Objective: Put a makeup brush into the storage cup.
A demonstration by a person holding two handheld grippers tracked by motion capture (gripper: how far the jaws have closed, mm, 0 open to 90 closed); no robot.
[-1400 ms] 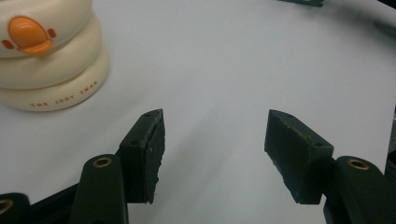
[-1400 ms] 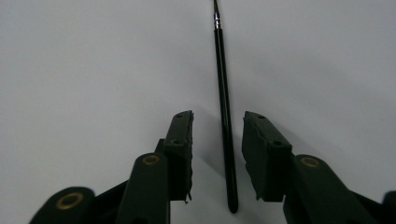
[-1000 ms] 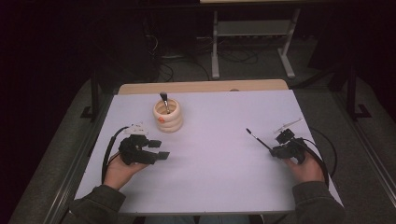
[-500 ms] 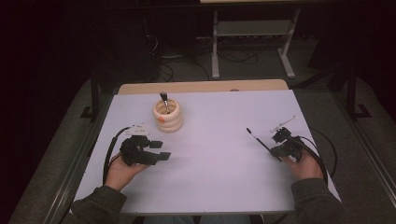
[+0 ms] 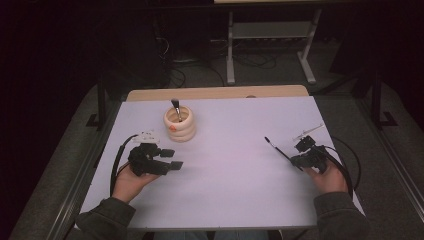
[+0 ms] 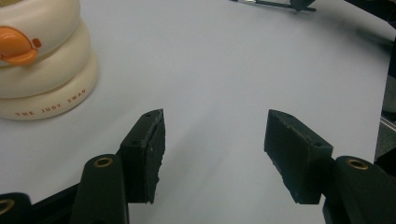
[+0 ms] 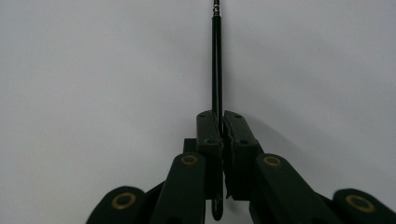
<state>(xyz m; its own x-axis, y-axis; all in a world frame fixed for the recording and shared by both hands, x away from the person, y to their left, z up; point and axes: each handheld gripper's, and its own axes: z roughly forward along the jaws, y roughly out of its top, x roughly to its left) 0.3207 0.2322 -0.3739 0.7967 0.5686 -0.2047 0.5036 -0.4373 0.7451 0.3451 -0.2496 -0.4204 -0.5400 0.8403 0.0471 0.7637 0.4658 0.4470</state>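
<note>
A cream ringed cup [image 5: 180, 125] with an orange mark stands at the table's far left, and a dark-handled brush [image 5: 176, 107] sticks out of it. My left gripper [image 5: 170, 159] rests in a hand just in front of the cup, jaws open with nothing between them. The left gripper view shows those open jaws around my left gripper's midpoint [image 6: 215, 135], with the cup [image 6: 42, 70] off to their left. At the right of the table my right gripper [image 5: 294, 160] is shut on a thin black stick [image 5: 277, 149]. The stick [image 7: 216, 60] points straight out from my right gripper [image 7: 222, 122].
A thin pale rod [image 5: 307, 132] lies just beyond the right gripper. The white tabletop [image 5: 235, 190] spans between the two hands. A wooden strip [image 5: 215, 93] runs along the far edge. Metal frame legs [image 5: 230, 55] and cables stand on the dark floor behind.
</note>
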